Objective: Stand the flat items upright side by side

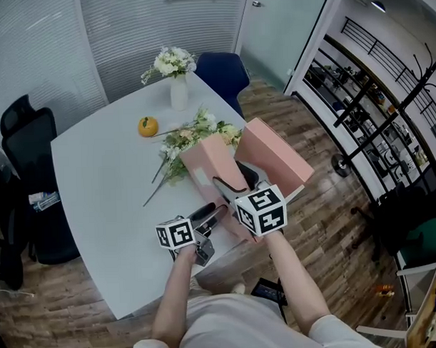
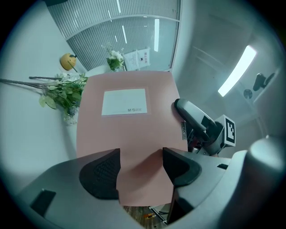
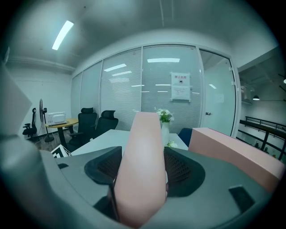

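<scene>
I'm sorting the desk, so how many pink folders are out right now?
2. One pink folder is clamped in the right gripper. The second folder sits tilted just to its right in the head view. None appear hidden.

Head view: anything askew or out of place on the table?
Loose flower stems lie flat on the table near the vase, not in it. The nearer pink folder, clamped in the right gripper, is tilted, not upright.

The left gripper [image 2: 140, 157] holds its jaws apart against the face of a white-labelled pink box [image 2: 127, 132]. Flowers [image 2: 62, 94] lie left on the tabletop [image 2: 27, 134].
</scene>
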{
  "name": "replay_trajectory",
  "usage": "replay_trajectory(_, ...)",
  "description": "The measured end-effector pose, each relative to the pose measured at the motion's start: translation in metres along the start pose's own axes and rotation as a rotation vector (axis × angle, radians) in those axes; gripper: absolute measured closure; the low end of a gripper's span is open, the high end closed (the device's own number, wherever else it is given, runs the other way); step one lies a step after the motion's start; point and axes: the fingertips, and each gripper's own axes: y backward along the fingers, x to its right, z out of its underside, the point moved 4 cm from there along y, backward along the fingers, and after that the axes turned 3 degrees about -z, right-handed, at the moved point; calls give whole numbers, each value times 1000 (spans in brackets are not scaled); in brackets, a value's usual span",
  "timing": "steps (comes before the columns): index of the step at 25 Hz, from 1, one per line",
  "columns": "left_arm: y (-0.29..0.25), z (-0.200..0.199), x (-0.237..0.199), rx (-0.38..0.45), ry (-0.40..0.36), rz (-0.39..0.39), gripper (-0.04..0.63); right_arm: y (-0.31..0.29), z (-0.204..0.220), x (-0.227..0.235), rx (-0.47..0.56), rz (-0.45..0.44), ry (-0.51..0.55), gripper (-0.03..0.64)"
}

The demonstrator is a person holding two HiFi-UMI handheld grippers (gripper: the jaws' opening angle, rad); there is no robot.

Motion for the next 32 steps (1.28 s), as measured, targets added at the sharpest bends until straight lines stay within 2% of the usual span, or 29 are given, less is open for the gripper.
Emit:
replay_trajectory(12,-5,1,0,11,6,-3,308,18,3,4,151,25,-5,305)
replay_trajectory(22,-9,3,-4,11,23,-2,308,31,10,6,270,6,16,304)
replay_trajectory(28,-15,1,1,10,22,11,308,35,13,10,296,17,12,305)
replay_trajectory(32,-18,1,4,6,23,14,308,41,20,11,354,35,14,304)
